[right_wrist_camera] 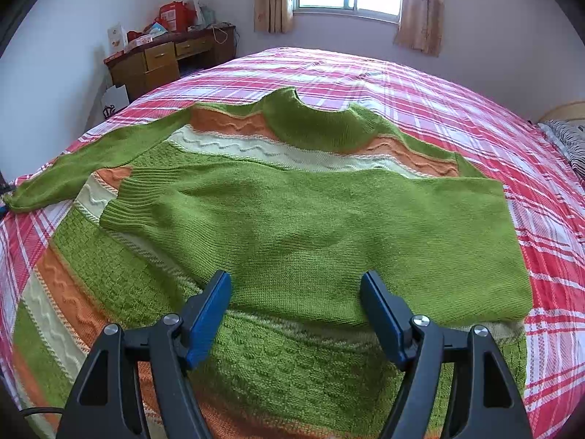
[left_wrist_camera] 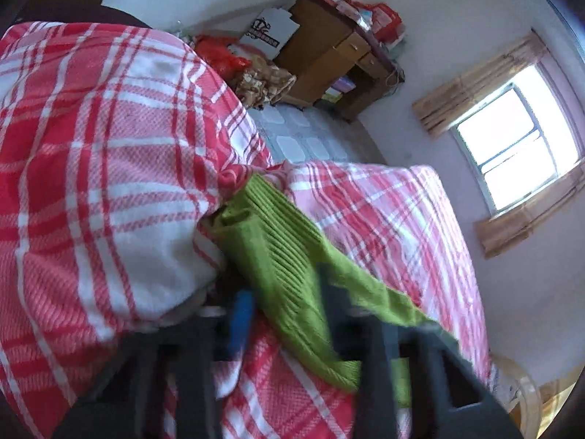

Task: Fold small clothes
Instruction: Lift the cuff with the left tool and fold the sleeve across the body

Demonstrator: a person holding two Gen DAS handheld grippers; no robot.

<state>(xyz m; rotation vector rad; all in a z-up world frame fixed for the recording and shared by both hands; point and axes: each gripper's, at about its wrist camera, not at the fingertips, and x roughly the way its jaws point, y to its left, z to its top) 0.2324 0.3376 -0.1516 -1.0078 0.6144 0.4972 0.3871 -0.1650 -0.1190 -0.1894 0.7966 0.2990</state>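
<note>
Broadly, a bed (right_wrist_camera: 475,117) in red and white plaid filling both views. Centre frame, a green, orange and cream knitted sweater (right_wrist_camera: 292,219) spread flat, one sleeve folded across its chest. Lower frame, right tool (right_wrist_camera: 296,292) open above the hem. Left tool (left_wrist_camera: 285,303) blurred, pinching a green sleeve cuff (left_wrist_camera: 270,241).

Green sweater (right_wrist_camera: 292,212) spread on plaid bed (right_wrist_camera: 438,109).

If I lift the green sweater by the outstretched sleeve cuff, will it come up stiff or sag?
Likely floppy: the green knit sweater already lies folded over itself, one sleeve across the chest. The sleeve cuff drapes limply at the left gripper, so it would probably sag and stretch. The plaid bedspread may drag with it.
</note>
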